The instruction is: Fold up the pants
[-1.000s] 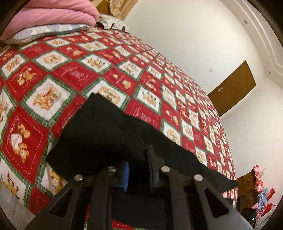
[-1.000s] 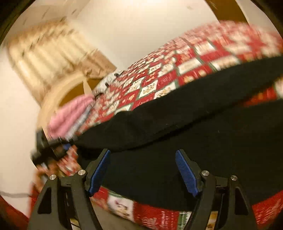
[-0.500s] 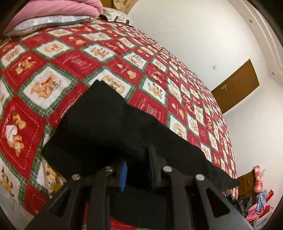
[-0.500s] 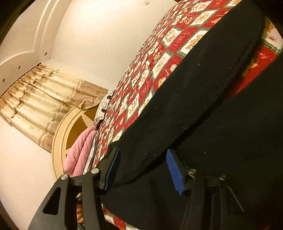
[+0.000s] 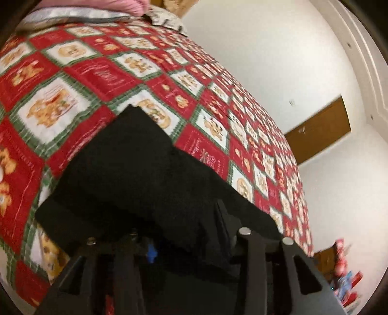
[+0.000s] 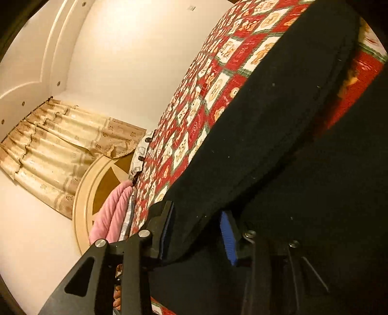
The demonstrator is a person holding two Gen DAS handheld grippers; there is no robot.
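Observation:
The black pants (image 5: 135,184) lie spread on a red, white and green patchwork bedspread (image 5: 101,72). In the left wrist view my left gripper (image 5: 184,247) is shut on a fold of the pants near the bed's front edge; the cloth drapes over its fingers. In the right wrist view the pants (image 6: 278,126) fill the right half as a long thick band. My right gripper (image 6: 197,232) has its blue-padded fingers (image 6: 228,236) closed around the band's near edge, with cloth between them.
A pink blanket (image 6: 110,215) and a grey pillow (image 5: 80,15) lie at the head of the bed. A round headboard (image 6: 97,184) and beige curtains (image 6: 60,145) stand behind. A brown door (image 5: 320,130) and cluttered shelves (image 5: 344,278) are at the far right.
My right gripper has closed from wide open onto the pants' edge. My left gripper keeps its hold and has shifted a little, the cloth now covering more of its fingers.

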